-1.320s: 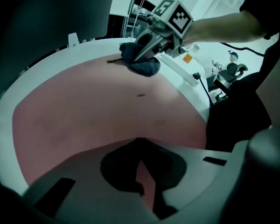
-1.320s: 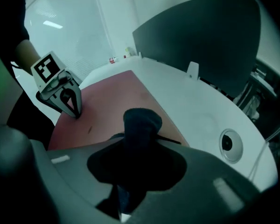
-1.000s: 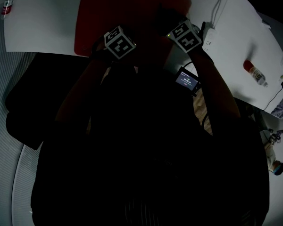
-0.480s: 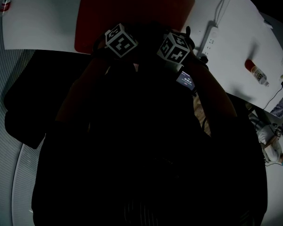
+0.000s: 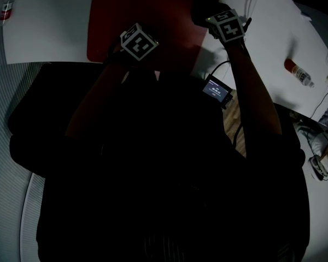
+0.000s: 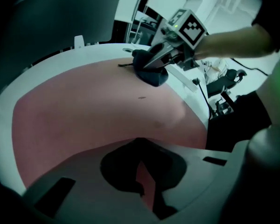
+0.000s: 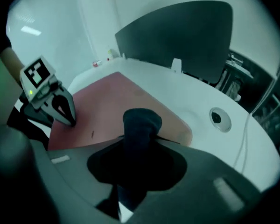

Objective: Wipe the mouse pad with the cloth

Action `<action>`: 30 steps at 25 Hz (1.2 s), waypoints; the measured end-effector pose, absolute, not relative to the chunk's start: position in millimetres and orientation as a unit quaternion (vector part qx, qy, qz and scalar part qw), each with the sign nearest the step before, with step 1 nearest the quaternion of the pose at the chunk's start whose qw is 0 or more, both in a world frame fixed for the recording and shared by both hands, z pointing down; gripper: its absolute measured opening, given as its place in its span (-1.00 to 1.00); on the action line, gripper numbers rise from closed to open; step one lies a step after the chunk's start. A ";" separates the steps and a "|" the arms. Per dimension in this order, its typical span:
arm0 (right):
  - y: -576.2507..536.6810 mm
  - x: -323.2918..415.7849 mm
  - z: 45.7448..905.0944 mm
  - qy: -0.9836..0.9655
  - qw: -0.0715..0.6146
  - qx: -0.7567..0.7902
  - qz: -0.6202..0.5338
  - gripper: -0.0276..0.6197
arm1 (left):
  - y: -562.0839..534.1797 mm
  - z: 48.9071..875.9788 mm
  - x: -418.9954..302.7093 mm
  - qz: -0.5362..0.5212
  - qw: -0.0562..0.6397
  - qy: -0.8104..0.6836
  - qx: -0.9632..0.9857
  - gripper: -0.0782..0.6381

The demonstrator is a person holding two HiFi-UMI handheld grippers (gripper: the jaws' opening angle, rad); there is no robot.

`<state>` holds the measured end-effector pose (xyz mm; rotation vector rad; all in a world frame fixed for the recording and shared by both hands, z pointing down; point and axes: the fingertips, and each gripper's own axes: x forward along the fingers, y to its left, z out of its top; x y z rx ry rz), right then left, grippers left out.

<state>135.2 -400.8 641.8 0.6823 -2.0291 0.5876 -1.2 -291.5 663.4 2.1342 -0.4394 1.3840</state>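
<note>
White curved table (image 5: 49, 31), dark divider panel (image 7: 186, 31) behind it, ribbed grey floor (image 5: 5, 124) (dimly lit), ceiling light (image 7: 30, 30)

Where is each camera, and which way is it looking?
Head view: on the person's head, looking steeply down at the red mouse pad on the white table; arms and torso show.
Left gripper view: on the left gripper, looking across the mouse pad at the right gripper and its dark cloth; own jaws together.
Right gripper view: on the right gripper, looking across the mouse pad at the left gripper; own jaws clamp the cloth.
Shared: each gripper view shows the other gripper.
</note>
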 end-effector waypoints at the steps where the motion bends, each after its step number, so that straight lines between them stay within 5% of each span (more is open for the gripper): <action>1: -400.2 130.6 631.5 -0.824 0.423 0.285 0.247 -0.60 | -291.5 662.7 -2.1 0.514 0.278 -0.167 0.794 -0.78; 6: -378.0 105.6 557.7 -0.855 0.317 0.303 0.278 -0.60 | -310.2 630.2 -5.5 0.476 0.249 -0.209 0.817 -0.78; 14: -332.3 92.4 425.7 -0.872 0.155 0.352 0.302 -0.62 | -351.1 447.4 3.0 0.192 0.261 -0.250 0.913 -0.78; 19: -306.9 74.8 340.0 -0.887 0.120 0.383 0.228 -0.62 | -339.3 351.7 -17.6 0.063 0.236 -0.244 0.939 -0.78; 30: -273.4 55.4 263.5 -0.892 0.065 0.416 0.166 -0.62 | -305.0 264.3 0.3 0.030 0.126 -0.161 0.978 -0.78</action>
